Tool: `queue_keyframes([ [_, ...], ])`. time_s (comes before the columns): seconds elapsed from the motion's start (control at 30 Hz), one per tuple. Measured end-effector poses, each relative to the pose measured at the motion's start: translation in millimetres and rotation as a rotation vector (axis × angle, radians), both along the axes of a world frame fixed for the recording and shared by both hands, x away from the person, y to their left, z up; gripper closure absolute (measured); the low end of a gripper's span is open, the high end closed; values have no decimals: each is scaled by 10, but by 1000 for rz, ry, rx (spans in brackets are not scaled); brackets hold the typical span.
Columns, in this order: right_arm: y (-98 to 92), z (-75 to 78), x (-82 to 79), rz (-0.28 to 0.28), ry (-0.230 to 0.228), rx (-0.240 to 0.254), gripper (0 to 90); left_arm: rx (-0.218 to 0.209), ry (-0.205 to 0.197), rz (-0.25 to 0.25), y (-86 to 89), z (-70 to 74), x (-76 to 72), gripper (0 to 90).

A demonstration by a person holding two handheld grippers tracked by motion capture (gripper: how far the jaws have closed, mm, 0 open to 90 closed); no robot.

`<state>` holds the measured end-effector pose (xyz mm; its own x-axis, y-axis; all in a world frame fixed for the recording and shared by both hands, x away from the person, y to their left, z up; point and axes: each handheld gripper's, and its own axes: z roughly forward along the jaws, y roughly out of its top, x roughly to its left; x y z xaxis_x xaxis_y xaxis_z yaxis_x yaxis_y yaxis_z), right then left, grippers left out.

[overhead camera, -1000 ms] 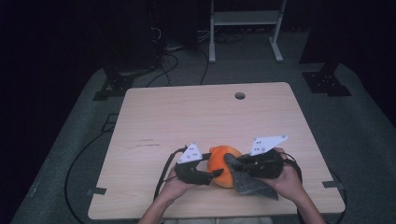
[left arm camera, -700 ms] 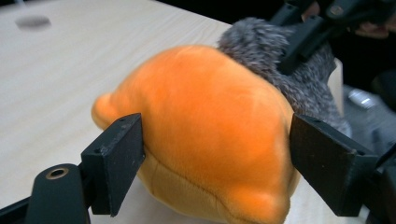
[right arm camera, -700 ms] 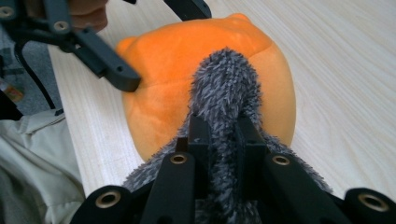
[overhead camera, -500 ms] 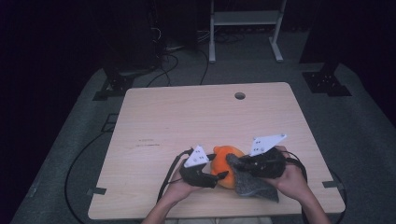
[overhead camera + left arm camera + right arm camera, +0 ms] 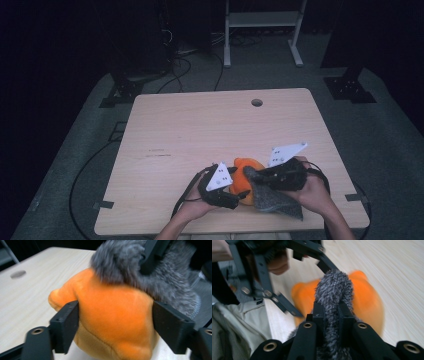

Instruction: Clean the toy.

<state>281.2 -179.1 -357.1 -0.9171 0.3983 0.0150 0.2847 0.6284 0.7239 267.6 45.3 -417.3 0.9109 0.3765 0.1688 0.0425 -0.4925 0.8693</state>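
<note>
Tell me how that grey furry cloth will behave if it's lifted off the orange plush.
The grey furry cloth probably hangs limp: it bunches into a narrow wad between the right gripper fingers. It looks light, draping over the orange plush without denting it. The fuzzy pile likely catches rather than slips.

Orange plush toy [image 5: 112, 315], fuzzy grey cloth [image 5: 334, 290], matt wooden table [image 5: 200, 130].

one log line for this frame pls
left tool: jaws just opening, astride orange plush | right tool: shut on grey fuzzy cloth | site: table near edge
</note>
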Motion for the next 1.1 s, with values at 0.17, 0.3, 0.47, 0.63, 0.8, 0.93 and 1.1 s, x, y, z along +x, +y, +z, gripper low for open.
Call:
queue_keyframes([
  [0.17, 43, -2, 15, -11, -13, 13, 793, 30, -24, -9, 34, -2, -14, 305],
  [0.3, -167, -48, 140, -126, -30, 2, 793, 7, 25, 3, 91, -11, 42, 249],
  [0.47, -107, -143, 128, -73, 14, 55, 794, -101, 157, 58, 123, 34, 165, 167],
  [0.63, -52, -182, 130, -66, 9, 33, 794, -60, 134, 70, 190, -35, 176, 236],
  [0.8, -126, -324, 173, -87, 57, 25, 794, -61, 161, 74, 318, -83, 224, 206],
  [0.93, -72, -326, 138, -68, 41, 66, 794, -93, 113, 49, 248, -22, 206, 173],
  [1.1, 12, -337, 118, -47, 29, 35, 793, -17, 110, 84, 316, -112, 241, 234],
])
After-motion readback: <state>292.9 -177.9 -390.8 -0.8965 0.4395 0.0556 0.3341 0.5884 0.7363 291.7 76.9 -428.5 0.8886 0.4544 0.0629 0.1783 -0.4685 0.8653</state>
